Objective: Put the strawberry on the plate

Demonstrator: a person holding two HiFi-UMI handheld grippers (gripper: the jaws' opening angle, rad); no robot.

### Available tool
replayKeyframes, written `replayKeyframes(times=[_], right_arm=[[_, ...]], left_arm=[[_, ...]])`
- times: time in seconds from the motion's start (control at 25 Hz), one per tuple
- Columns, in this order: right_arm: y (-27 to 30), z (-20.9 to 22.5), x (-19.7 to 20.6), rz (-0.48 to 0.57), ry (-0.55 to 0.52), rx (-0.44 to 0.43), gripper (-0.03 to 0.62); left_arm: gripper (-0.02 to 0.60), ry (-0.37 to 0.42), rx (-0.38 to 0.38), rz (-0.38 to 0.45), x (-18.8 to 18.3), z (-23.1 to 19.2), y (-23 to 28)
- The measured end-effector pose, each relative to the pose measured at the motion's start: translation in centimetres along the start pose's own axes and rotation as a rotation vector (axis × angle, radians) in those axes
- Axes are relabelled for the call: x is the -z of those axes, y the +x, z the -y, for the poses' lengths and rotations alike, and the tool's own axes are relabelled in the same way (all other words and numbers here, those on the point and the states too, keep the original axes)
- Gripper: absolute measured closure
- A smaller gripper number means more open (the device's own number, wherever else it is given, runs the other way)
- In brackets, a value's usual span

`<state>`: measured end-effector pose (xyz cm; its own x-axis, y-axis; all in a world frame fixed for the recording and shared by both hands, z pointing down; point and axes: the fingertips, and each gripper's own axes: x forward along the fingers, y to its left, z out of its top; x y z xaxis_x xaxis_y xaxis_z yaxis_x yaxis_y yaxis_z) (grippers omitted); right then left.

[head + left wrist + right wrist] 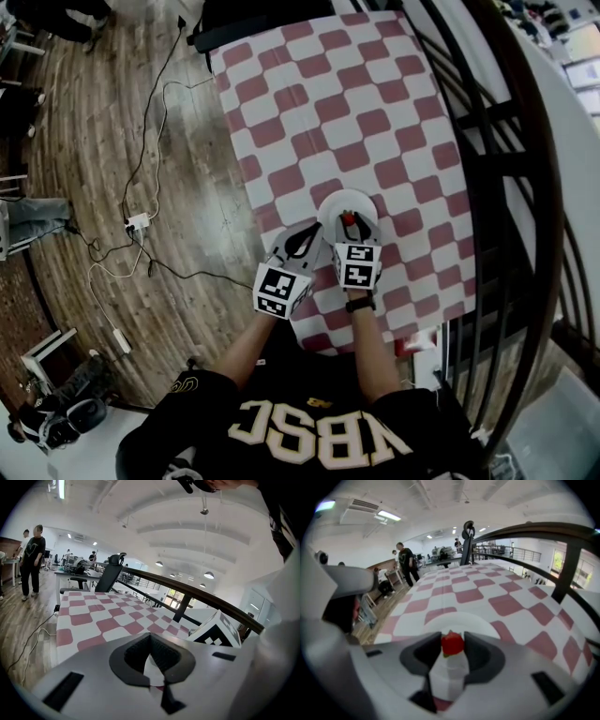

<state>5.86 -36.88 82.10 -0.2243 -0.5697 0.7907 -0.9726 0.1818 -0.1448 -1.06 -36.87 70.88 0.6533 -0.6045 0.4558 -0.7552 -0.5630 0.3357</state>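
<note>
1. We find the plate [342, 199] on the tabletop [356, 112], toward the end nearest us.
2. The strawberry [348, 221] sits between the jaws of the right gripper [349, 226], over the plate's near part.
3. The left gripper [312, 231] is just left of the right one, beside the plate's near-left rim.
4. A railing [487, 187] runs along the tabletop's right side.
5. The floor [94, 112], with a power strip [139, 222] on it, lies to the left.
6. A chair [244, 23] stands at the far end.

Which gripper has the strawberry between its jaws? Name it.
The right gripper: its jaws clamp the red strawberry above the white plate. The left gripper's jaws are together with nothing between them.
</note>
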Motion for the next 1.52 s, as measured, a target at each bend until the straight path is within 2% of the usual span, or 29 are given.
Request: replayKeyframes(times=[0.16,0.36,0.72,1.0,1.2,1.44,1.52], right_arm=[[0.8,-0.1,0.9,-0.027,-0.012,0.022,0.437],[0.7,-0.2,1.4,-0.044,-0.006,-0.002,0.428],[-4.3,-0.3,0.9,0.064,0.011,-0.01,0.41],[-11.4,-1.1,-0.3,0.217,0.07,-0.059,0.411],[-17.0,-1.3,-1.5,0.313,0.035,-0.08,0.422],[-23.7,-1.3,-2.7,0.452,-0.002,-0.078,0.474],[-26.0,-1.7,-2.9,0.498,-0.017,-0.08,0.529]], left_arm=[[0.572,-0.013,0.0,0.012,-0.1,0.3,-0.1],[0.572,-0.028,-0.017,0.029,-0.1,0.2,-1.2],[0.572,-0.028,-0.056,0.071,-0.9,0.8,-4.2],[0.572,0.025,-0.03,0.126,-3.2,5.1,-6.6],[0.572,0.066,-0.015,0.172,-4.9,8.9,-8.7],[0.572,0.096,0.003,0.242,-6.6,13.2,-11.6],[0.572,0.12,0.009,0.268,-7.3,14.6,-12.7]])
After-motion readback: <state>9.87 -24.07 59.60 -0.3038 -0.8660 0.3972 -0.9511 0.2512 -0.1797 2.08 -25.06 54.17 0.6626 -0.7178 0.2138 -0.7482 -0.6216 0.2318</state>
